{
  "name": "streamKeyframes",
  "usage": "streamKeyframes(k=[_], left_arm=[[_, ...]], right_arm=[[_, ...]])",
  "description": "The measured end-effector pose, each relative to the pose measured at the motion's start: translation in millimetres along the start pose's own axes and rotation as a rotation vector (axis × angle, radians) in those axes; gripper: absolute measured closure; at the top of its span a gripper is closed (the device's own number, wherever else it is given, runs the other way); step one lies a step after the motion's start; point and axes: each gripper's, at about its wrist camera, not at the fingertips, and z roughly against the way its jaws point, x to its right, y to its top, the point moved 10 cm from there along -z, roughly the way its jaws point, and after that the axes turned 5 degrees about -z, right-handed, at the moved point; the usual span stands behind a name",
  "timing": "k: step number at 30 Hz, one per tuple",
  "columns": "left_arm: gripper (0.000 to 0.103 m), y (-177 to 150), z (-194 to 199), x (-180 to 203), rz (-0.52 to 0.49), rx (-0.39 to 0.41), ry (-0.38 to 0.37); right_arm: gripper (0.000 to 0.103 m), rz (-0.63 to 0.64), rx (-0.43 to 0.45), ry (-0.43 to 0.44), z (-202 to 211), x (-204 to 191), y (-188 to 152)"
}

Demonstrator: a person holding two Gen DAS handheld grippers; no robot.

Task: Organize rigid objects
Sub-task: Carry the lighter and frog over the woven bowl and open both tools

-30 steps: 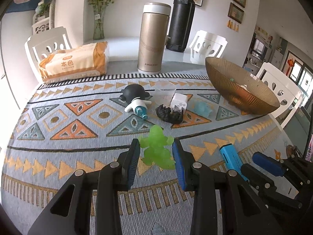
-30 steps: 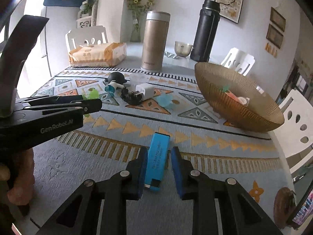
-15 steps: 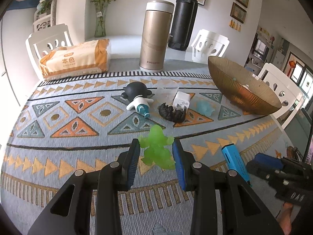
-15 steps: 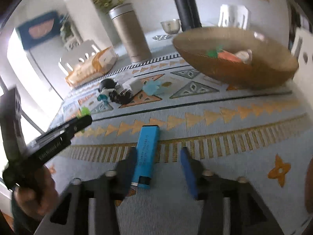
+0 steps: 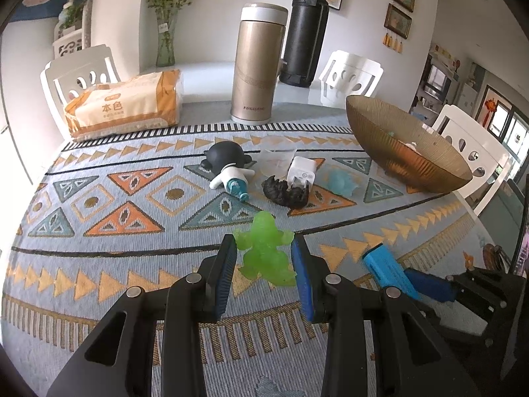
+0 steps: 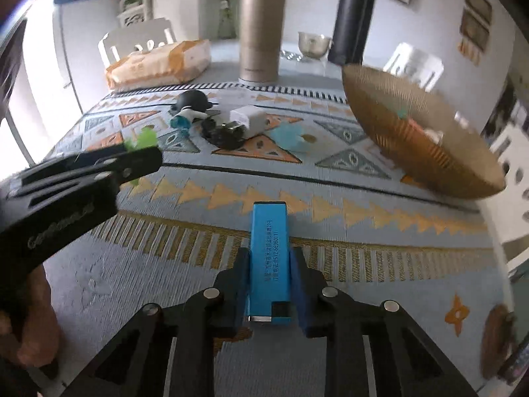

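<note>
My left gripper (image 5: 264,258) is shut on a translucent green toy figure (image 5: 266,249), held over the patterned cloth. My right gripper (image 6: 269,284) is shut on a blue lighter (image 6: 269,258), which also shows in the left wrist view (image 5: 388,269). A brown ribbed bowl (image 5: 406,155) stands at the right and holds a few small items. In the middle lie a black-and-white toy (image 5: 228,165), a white charger (image 5: 301,175), a black lump (image 5: 286,193) and a pale blue toy (image 5: 340,182).
A gold flask (image 5: 256,63), a black flask (image 5: 304,33) and a tissue pack (image 5: 124,106) stand at the back of the table. White chairs (image 5: 350,76) surround it. The table's right edge is just past the bowl.
My right gripper has swung back, closed on the blue lighter and lifted it. My left gripper still holds the green figure and has barely moved.
</note>
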Motion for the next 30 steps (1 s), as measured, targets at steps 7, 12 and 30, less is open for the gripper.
streamKeyframes(k=[7, 12, 30], left_arm=[[0.072, 0, -1, -1, 0.005, -0.005, 0.003], [0.072, 4, 2, 2, -0.001, 0.003, 0.009], [0.072, 169, 10, 154, -0.131, 0.165, -0.275]], right_arm=[[0.079, -0.113, 0.053, 0.127, 22, 14, 1], [0.079, -0.191, 0.068, 0.155, 35, 31, 3], [0.079, -0.549, 0.381, -0.126, 132, 205, 129]])
